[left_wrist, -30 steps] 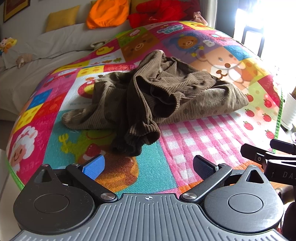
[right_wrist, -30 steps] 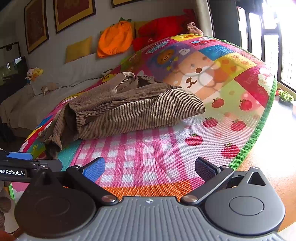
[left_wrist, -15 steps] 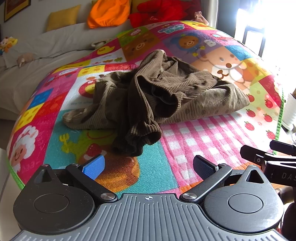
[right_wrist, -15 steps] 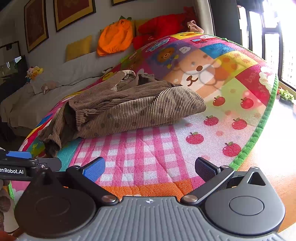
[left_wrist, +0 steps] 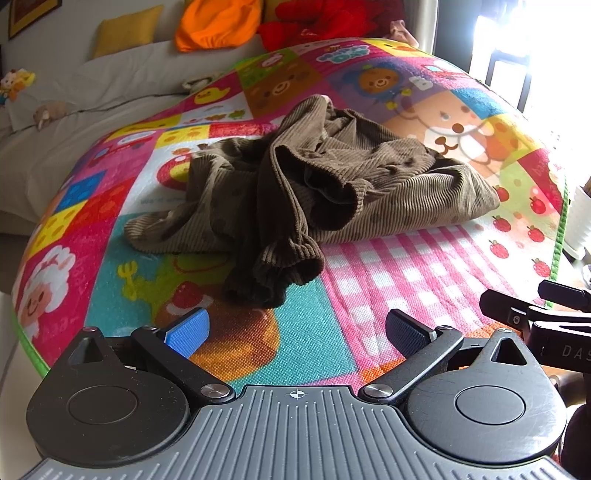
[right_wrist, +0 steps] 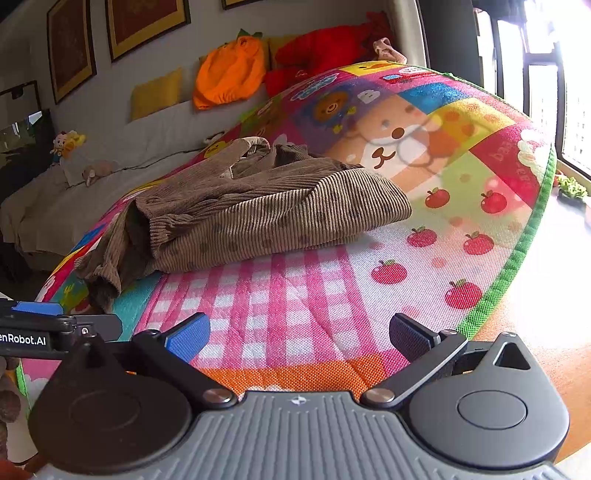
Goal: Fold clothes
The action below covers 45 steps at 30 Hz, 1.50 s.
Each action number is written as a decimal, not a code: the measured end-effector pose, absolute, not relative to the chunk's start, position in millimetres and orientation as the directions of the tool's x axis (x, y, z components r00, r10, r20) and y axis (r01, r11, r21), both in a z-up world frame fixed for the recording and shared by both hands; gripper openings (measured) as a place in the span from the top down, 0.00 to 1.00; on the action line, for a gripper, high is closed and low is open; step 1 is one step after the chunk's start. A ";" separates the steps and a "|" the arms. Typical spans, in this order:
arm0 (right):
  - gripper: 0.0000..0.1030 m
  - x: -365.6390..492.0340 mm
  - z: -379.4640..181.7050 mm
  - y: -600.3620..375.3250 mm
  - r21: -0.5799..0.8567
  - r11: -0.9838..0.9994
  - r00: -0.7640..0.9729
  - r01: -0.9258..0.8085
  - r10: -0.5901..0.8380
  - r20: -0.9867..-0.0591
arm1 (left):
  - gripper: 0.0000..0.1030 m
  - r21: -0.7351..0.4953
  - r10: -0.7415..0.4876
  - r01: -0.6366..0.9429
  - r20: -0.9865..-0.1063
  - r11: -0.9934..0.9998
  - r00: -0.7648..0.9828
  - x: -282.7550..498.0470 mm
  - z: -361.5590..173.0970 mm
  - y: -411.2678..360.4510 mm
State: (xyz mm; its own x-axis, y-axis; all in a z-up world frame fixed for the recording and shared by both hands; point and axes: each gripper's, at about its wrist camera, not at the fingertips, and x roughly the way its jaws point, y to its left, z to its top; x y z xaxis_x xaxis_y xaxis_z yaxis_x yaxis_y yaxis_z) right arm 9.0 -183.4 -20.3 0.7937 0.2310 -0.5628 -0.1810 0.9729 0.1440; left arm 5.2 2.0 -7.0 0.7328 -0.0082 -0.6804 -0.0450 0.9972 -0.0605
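Left wrist view first, and the biggest thing out there is the colourful play mat [left_wrist: 424, 266], a patchwork of bears, apples and pink check squares with a green edge, spread across most of the scene. Beyond the mat's far edge runs a grey sofa [left_wrist: 110, 96], and on it sit an orange cushion [left_wrist: 216, 24], a red plush [left_wrist: 325, 16] and a yellow pillow [left_wrist: 123, 31], all well apart from the mat's middle. Right at the centre of the mat lies the brown corduroy garment [left_wrist: 314, 188], crumpled in a heap, one cuffed sleeve or leg end flopping toward the mat's near edge over the teal square. From the right wrist view the same garment [right_wrist: 266, 210] shows a thick folded edge resting on the pink check, with apple prints just to its window side and the mat [right_wrist: 491, 177] curving away behind it. Over the mat's near edge, the left claw [left_wrist: 295, 328] hangs with its fingers spread wide, nothing between them, short of the garment and not touching it. The right claw [right_wrist: 299, 332] is spread wide too, empty, poised above the orange strip at the mat's near edge, the garment ahead of it and apart.
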 end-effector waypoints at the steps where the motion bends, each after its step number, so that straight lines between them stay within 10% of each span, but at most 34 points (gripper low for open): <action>1: 0.00 9.2 -20.5 -183.7 0.145 0.973 0.793 -0.180 0.231 -0.564 | 0.00 -0.061 -0.009 -0.045 -0.681 0.997 0.732 5.2 -7.2 2.1; 37: 0.00 9.8 -24.6 -184.6 0.152 0.973 0.780 -0.175 0.231 -0.582 | 0.00 -0.073 -0.018 -0.046 -0.697 0.996 0.717 7.7 -9.7 2.7; 45: 0.00 26.1 -8.8 -191.1 0.151 0.960 0.778 -0.235 0.279 -0.564 | 0.00 -0.212 -0.180 0.051 -0.652 0.976 0.736 31.1 7.9 27.7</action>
State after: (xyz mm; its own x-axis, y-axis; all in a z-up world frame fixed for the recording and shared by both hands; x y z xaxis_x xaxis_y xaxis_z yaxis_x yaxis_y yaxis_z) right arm 26.1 -191.1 -8.8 0.7776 0.2788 -0.5635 -0.2346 0.9602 0.1514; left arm 31.1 27.7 7.9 0.7363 -0.1803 -0.6522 0.0511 0.9759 -0.2121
